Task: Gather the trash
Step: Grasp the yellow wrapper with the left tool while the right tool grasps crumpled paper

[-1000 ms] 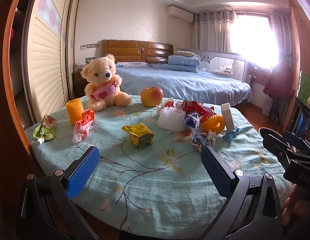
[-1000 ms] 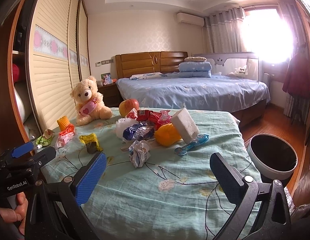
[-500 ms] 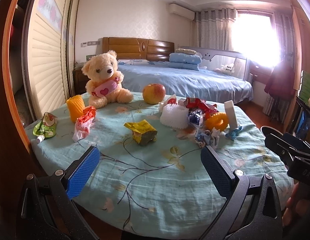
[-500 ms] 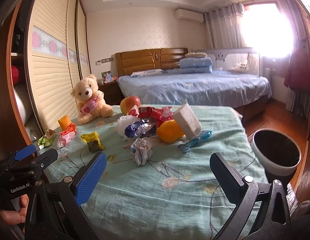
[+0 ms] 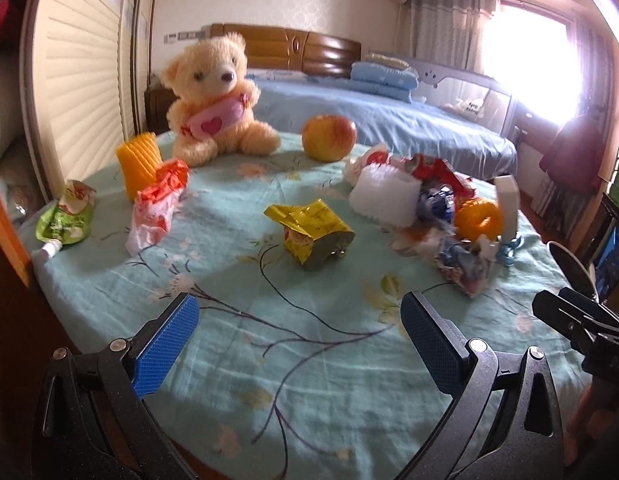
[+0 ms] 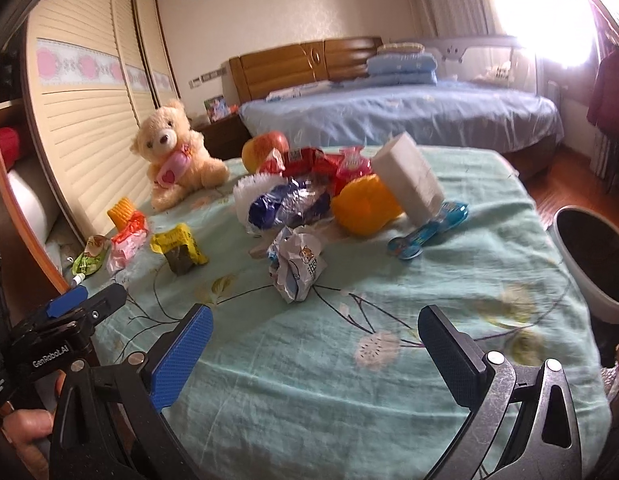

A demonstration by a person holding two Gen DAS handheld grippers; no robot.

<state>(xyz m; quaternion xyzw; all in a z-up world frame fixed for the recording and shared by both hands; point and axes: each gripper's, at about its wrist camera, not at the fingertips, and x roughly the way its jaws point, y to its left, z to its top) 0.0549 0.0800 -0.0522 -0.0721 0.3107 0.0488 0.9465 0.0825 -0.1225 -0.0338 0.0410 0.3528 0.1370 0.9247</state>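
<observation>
A round table [image 5: 309, 380] under a pale green floral cloth carries everything. At its right edge stands a white-rimmed bin [image 6: 597, 256], dark inside. A teddy bear [image 5: 215, 100] sits at the far side beside an apple [image 5: 328, 137]. The trash lies scattered: a yellow wrapper [image 5: 311, 230] mid-table, a crumpled white wrapper [image 6: 297, 262] (a cartoon printed on it) nearer the right, a red-and-white wrapper [image 5: 155, 204] and a green pouch [image 5: 67, 216] on the left. The left gripper [image 5: 299, 336] and right gripper [image 6: 315, 344] both hover over the near edge, jaws spread wide, holding nothing.
</observation>
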